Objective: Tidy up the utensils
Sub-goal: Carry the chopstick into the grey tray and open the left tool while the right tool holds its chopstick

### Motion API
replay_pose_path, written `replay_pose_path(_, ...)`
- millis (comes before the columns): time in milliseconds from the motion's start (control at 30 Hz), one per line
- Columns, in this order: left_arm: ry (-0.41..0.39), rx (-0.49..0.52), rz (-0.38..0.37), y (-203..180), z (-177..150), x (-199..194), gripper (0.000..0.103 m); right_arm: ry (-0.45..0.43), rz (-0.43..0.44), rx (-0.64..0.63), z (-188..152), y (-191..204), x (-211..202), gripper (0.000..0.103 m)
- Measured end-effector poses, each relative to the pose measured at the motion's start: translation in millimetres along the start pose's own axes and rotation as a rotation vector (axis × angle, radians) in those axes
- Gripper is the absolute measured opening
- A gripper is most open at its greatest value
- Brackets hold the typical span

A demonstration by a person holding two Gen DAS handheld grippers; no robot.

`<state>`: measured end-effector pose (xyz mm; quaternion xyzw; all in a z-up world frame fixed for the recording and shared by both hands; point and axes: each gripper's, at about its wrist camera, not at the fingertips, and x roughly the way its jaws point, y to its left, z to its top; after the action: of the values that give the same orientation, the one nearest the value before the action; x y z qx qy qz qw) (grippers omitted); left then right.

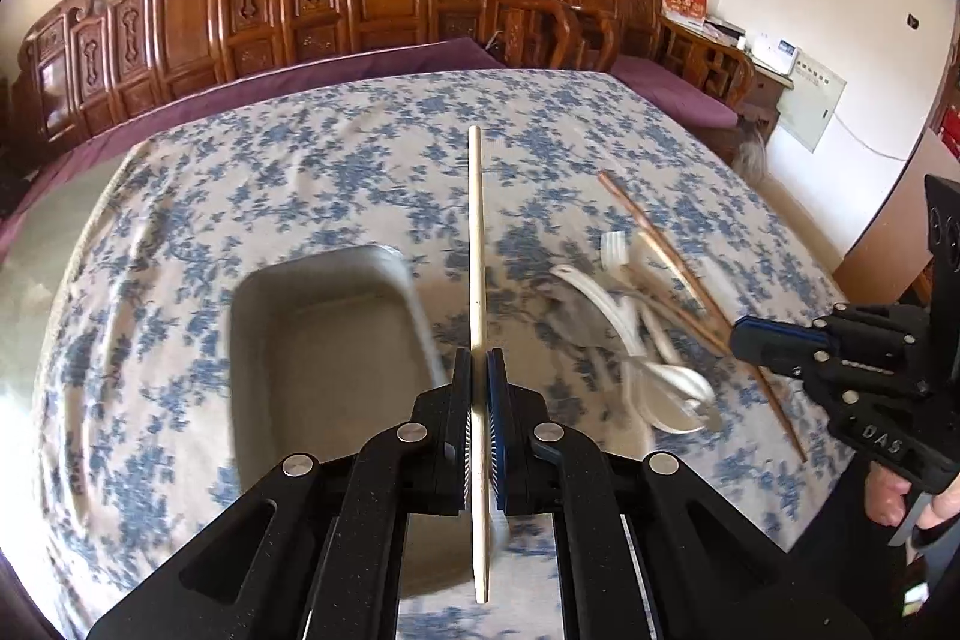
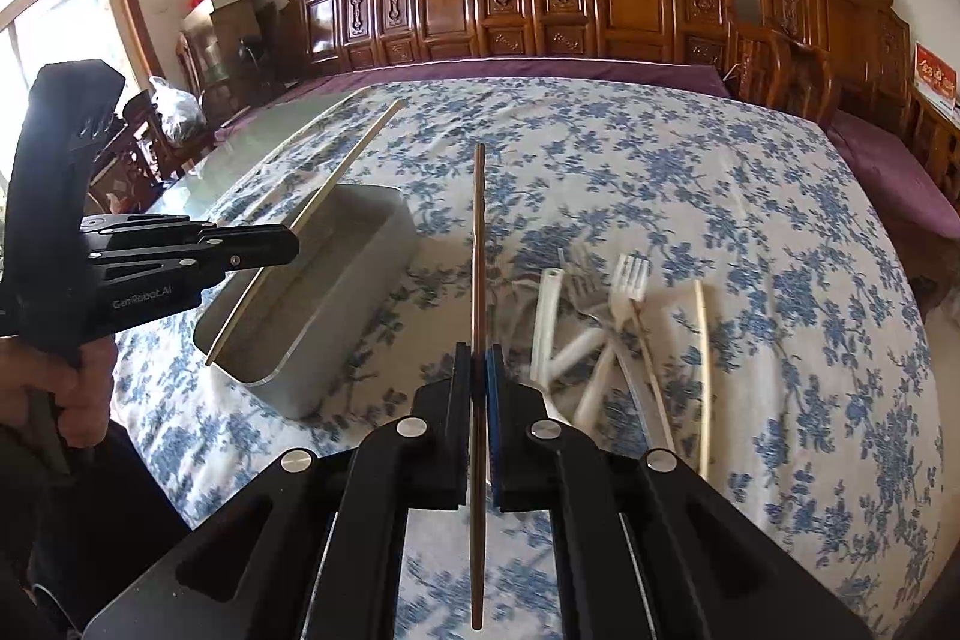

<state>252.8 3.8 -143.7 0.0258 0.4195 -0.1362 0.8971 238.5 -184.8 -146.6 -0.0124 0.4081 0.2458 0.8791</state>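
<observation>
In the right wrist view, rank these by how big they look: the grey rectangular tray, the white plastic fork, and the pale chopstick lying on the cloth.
1. Grey rectangular tray, clearly largest.
2. Pale wooden chopstick on the cloth.
3. White plastic fork.
The last two overlap other cutlery, and the fork's handle is partly hidden, so their order is unsure.

Two wrist fisheyes, each looking steeply down along its tongs, both close over the floral-clothed table [image 1: 300, 172], sharing the grey tray [image 2: 336, 280]

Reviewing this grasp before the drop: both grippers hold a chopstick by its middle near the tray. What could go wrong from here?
1. The pale wooden chopstick is pinched narrowly in the left gripper, long ends free; it could pivot or slip.
2. Same for the dark brown chopstick in the right gripper.
3. Both sticks look longer than the grey rectangular metal tray is wide, so one may bridge its rim.
</observation>
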Motion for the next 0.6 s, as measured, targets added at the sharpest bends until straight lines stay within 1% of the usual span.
replay_pose_path(300, 0.031, -0.036, 0.022, 46, -15, 13, 0.004, 0.006, 0.016, -0.022, 18, 28, 26, 0.006)
replay_pose_path(467, 0.085, -0.054, 0.033, 61, -27, 29, 0.004, 0.008, 0.035, -0.033, 26, 43, 38, 0.006)
replay_pose_path(600, 0.128, -0.061, 0.042, 66, -33, 43, 0.004, 0.01, 0.049, -0.037, 31, 52, 46, 0.006)
